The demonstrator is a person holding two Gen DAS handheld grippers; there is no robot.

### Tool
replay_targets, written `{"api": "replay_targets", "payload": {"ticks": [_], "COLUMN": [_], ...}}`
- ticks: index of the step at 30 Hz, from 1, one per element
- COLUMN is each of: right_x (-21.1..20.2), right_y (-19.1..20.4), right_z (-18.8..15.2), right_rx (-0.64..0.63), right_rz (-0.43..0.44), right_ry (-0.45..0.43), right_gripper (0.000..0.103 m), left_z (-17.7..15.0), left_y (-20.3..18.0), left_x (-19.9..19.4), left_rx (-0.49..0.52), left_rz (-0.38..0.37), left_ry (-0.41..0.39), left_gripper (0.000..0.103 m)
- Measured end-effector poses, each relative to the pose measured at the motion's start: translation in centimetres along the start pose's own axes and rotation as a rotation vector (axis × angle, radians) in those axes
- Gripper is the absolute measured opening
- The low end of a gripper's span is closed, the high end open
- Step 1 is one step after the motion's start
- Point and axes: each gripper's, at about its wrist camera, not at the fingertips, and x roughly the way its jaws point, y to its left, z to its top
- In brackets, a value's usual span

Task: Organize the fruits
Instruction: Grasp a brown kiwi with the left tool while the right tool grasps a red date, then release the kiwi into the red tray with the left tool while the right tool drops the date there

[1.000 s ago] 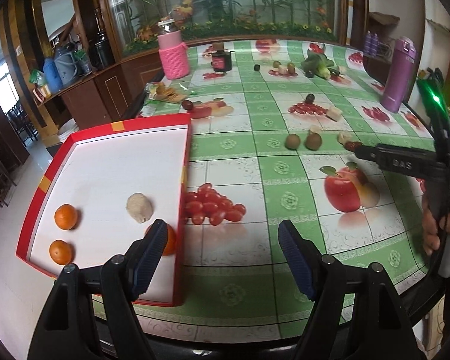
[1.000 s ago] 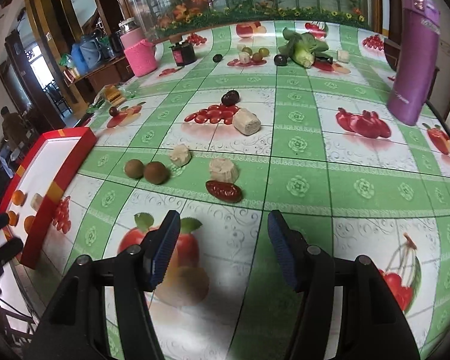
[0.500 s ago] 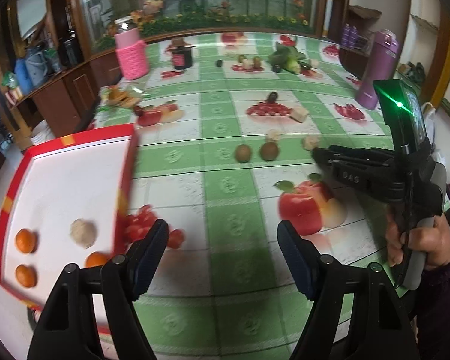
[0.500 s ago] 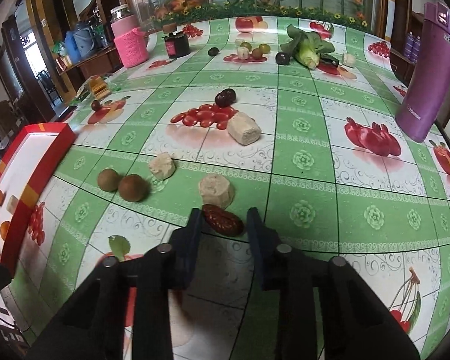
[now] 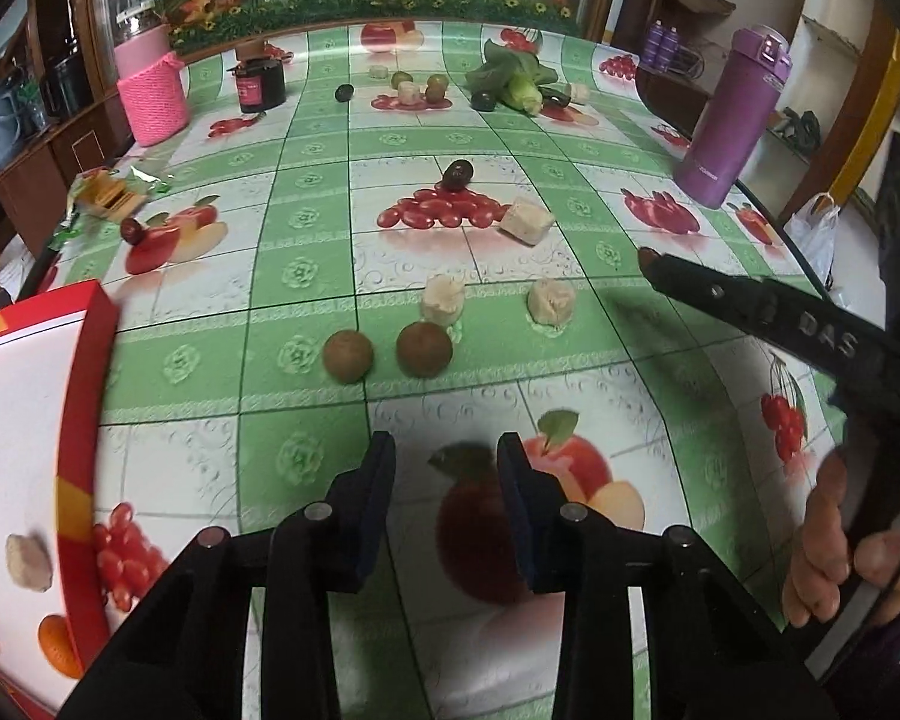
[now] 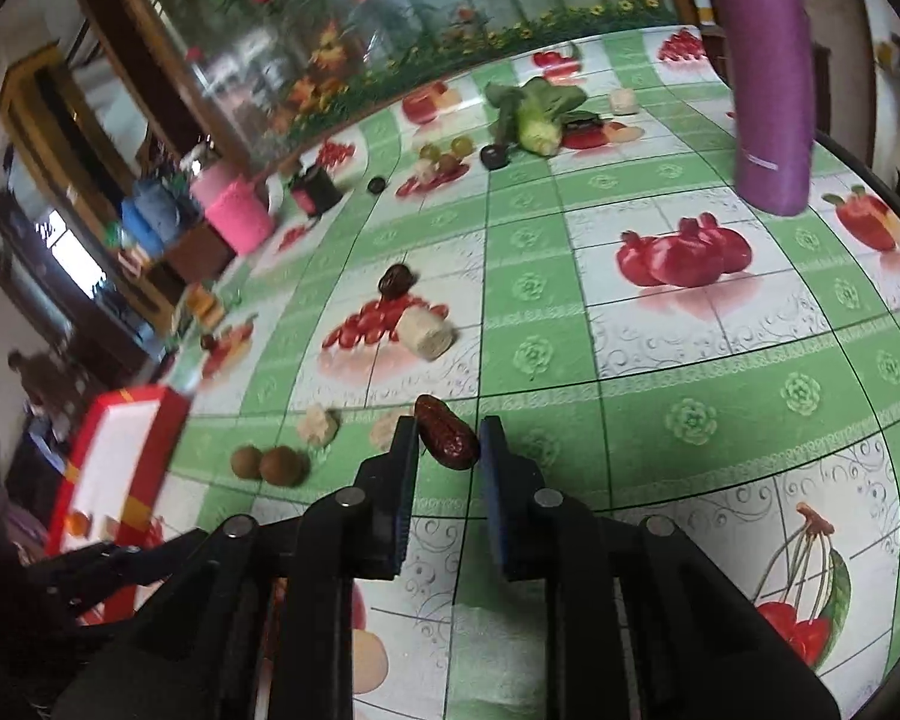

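The right gripper (image 6: pixel 448 441) pinches a wrinkled dark-red date (image 6: pixel 446 433) between its blue pads, lifted off the green-and-white fruit-print tablecloth (image 6: pixel 660 360). The left gripper (image 5: pixel 446 468) has just been closing — nothing sits between its jaws, which stand a little apart above two round brown fruits (image 5: pixel 387 349). The red-rimmed white tray (image 5: pixel 84 420) lies at left.

Both wrist views look steeply down, close over table (image 5: pixel 306 180); share brown fruits (image 5: pixel 423 348), red tray (image 6: pixel 120 456).
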Motion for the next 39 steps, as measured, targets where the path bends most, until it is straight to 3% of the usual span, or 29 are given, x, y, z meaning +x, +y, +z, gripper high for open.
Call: {"api": "replay_targets", "payload": {"ticks": [6, 15, 29, 33, 39], "right_x": [-0.1, 0.2, 1.0, 1.2, 1.2], "right_y": [0.1, 0.2, 0.1, 0.0, -0.5], "right_z": [0.2, 0.3, 0.3, 0.2, 0.3], "right_rx": [0.024, 0.025, 0.019, 0.02, 0.032], "right_rz": [0.031, 0.062, 0.037, 0.034, 0.019], "right_ry": [0.002, 0.025, 0.041, 0.051, 0.043], "right_gripper": [0.023, 0.023, 0.023, 0.023, 0.023], "left_z": [1.6, 3.3, 3.3, 3.0, 1.1], "left_y": [0.2, 0.3, -0.1, -0.3, 1.2], "left_x": [1.8, 3.8, 4.0, 2.3, -4.2], "left_rx": [-0.016, -0.018, -0.015, -0.016, -0.026], "left_rz": [-0.004, 0.024, 0.047, 0.037, 0.059], "left_ry": [0.001, -0.015, -0.055, -0.094, -0.205], "left_gripper": [0.024, 0.023, 0.022, 0.022, 0.022]}}
